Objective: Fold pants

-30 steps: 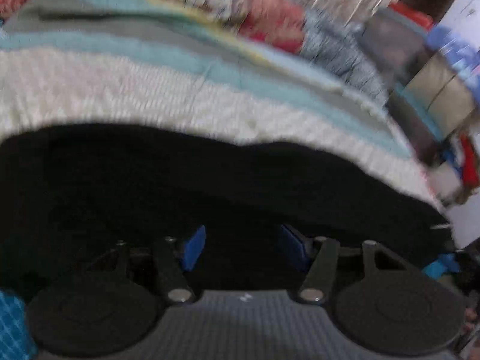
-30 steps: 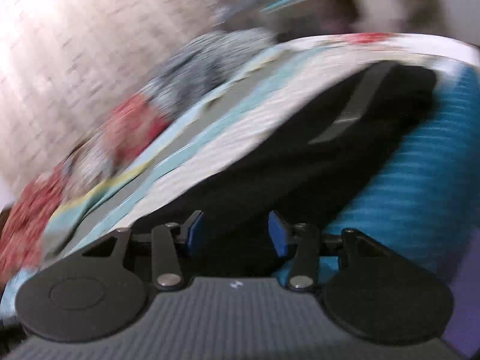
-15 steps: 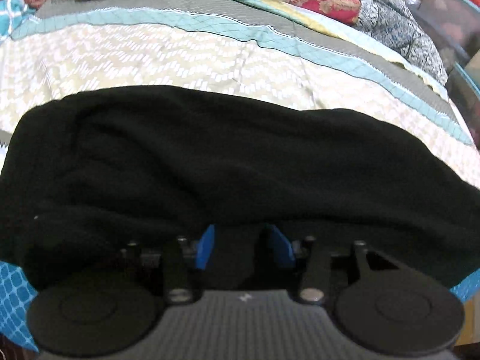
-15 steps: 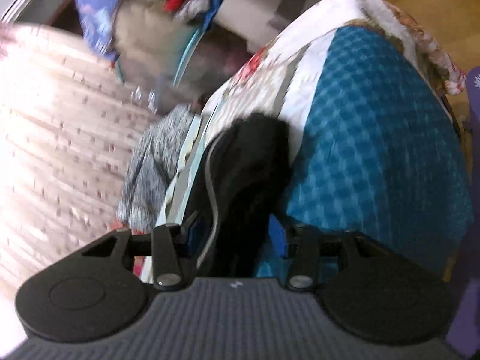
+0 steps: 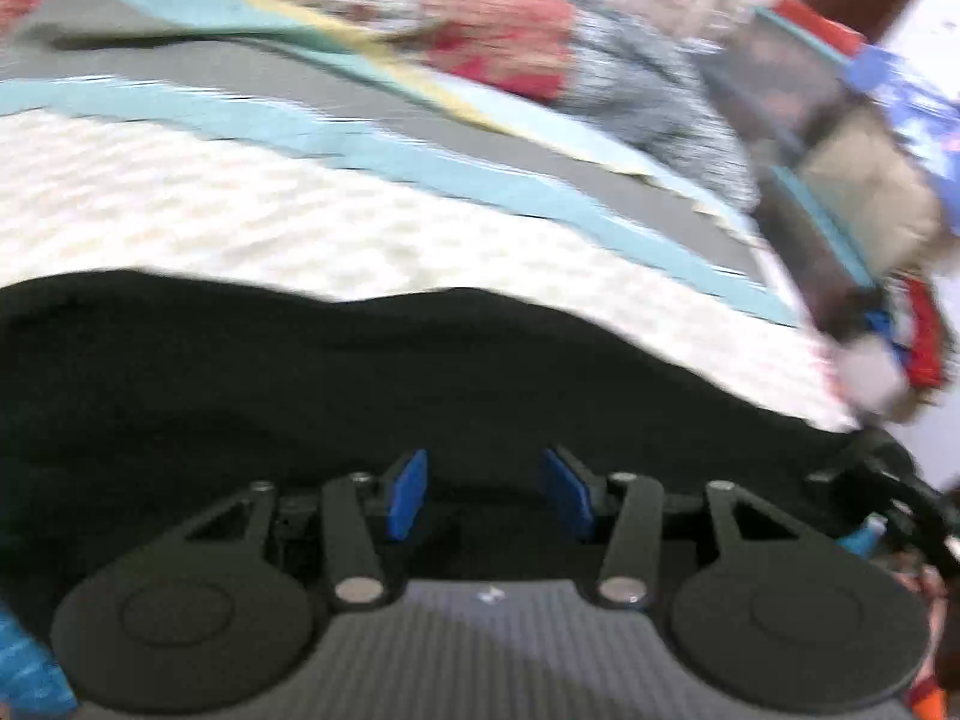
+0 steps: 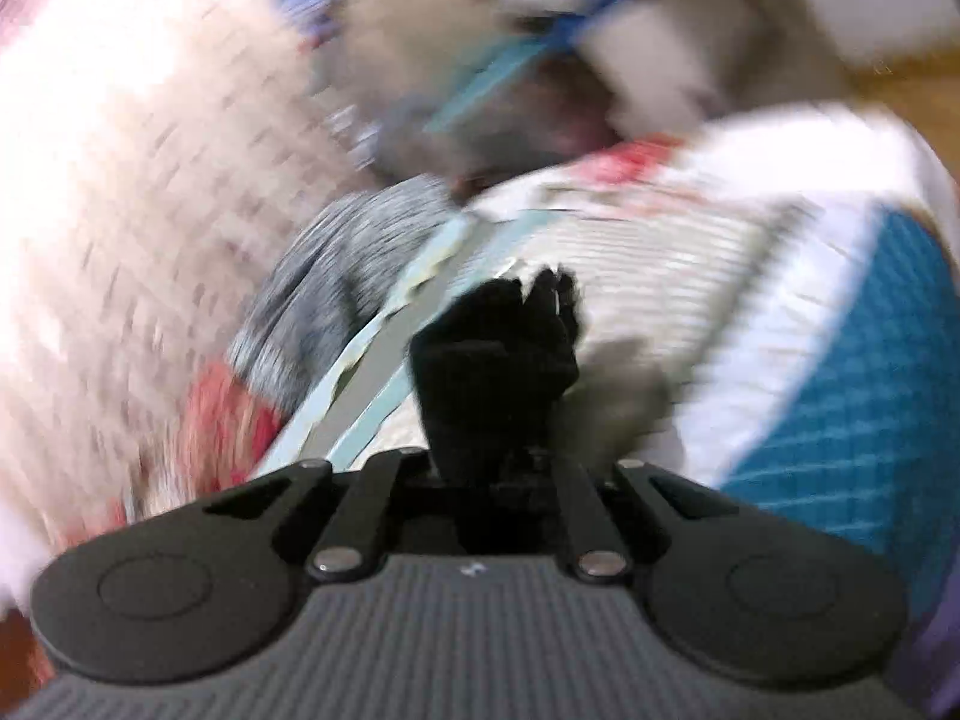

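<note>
The black pants (image 5: 336, 372) lie across the patterned bedspread (image 5: 240, 210) in the left wrist view, filling the lower half. My left gripper (image 5: 483, 495) is open, its blue pads (image 5: 408, 495) spread just over the near edge of the fabric. In the right wrist view my right gripper (image 6: 489, 450) is shut on a bunch of the black pants (image 6: 498, 354), which stands up between the closed jaws; the pads are hidden by the cloth. The other gripper's black frame (image 5: 900, 498) shows at the right edge of the left wrist view. Both views are motion-blurred.
The bed has cream, teal and grey stripes, with a blue checked part (image 6: 870, 420) at the right. Red and grey patterned pillows (image 5: 510, 54) lie at the far side. Cluttered boxes and clothes (image 5: 840, 138) stand beyond the bed's right edge.
My right gripper has shut on the pants and lifted a bunch of them off the bed. My left gripper has opened wider and let go of the fabric edge. Both cameras are swinging.
</note>
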`<state>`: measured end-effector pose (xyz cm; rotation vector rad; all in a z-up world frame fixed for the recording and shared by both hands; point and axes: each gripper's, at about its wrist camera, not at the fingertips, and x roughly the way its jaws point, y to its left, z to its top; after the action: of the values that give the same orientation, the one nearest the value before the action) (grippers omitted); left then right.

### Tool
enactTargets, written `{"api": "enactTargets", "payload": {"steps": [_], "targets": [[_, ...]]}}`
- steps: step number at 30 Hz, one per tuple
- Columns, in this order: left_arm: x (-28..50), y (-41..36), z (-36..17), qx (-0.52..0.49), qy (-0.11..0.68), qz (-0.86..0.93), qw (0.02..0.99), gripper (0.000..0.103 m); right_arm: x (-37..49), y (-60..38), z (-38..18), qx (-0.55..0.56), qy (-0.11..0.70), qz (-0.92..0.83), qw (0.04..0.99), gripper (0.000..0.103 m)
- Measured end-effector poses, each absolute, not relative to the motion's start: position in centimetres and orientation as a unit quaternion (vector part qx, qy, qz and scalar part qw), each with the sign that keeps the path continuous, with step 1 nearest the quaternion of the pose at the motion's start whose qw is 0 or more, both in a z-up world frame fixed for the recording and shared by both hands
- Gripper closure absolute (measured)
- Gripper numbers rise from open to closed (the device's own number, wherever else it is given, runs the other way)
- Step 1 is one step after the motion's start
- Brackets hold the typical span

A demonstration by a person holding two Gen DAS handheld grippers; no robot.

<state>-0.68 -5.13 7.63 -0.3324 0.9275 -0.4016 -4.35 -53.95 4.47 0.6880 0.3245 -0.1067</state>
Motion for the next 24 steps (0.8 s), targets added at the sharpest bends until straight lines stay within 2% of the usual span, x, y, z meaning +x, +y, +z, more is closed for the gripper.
{"api": "enactTargets", "payload": {"steps": [5,11,14,18,20,22,24], "targets": [[0.6,-10.2,7.6,-0.163,0.446,-0.261,0.841,0.053,-3.1,-44.5,6.4,0.177,0.193,0.019,0.965,0.092],[2.0,-15.7,5.1,-0.145,0.482,-0.287,0.815,0.049,-0.7,-33.8,3.0,-0.013,0.287,0.097,0.953,0.091],[2.6,-17.5,3.6,-0.139,0.5,-0.29,0.804,0.042,-1.5,-31.1,1.2,-0.089,0.295,0.093,0.947,0.09],[3.3,-18.3,1.9,-0.184,0.515,-0.293,0.785,0.023,-2.4,-32.2,2.3,-0.063,0.273,0.103,0.954,0.091],[4.2,-18.4,1.4,-0.219,0.516,-0.297,0.773,0.025,-2.9,-32.9,2.1,-0.057,0.269,0.114,0.955,0.09],[5.0,-18.9,1.2,-0.244,0.518,-0.301,0.763,0.04,-3.4,-32.7,1.8,-0.08,0.261,0.139,0.952,0.088],[5.4,-19.8,1.4,-0.237,0.521,-0.3,0.763,0.04,-4.1,-32.5,1.1,-0.124,0.248,0.156,0.948,0.087]]}}
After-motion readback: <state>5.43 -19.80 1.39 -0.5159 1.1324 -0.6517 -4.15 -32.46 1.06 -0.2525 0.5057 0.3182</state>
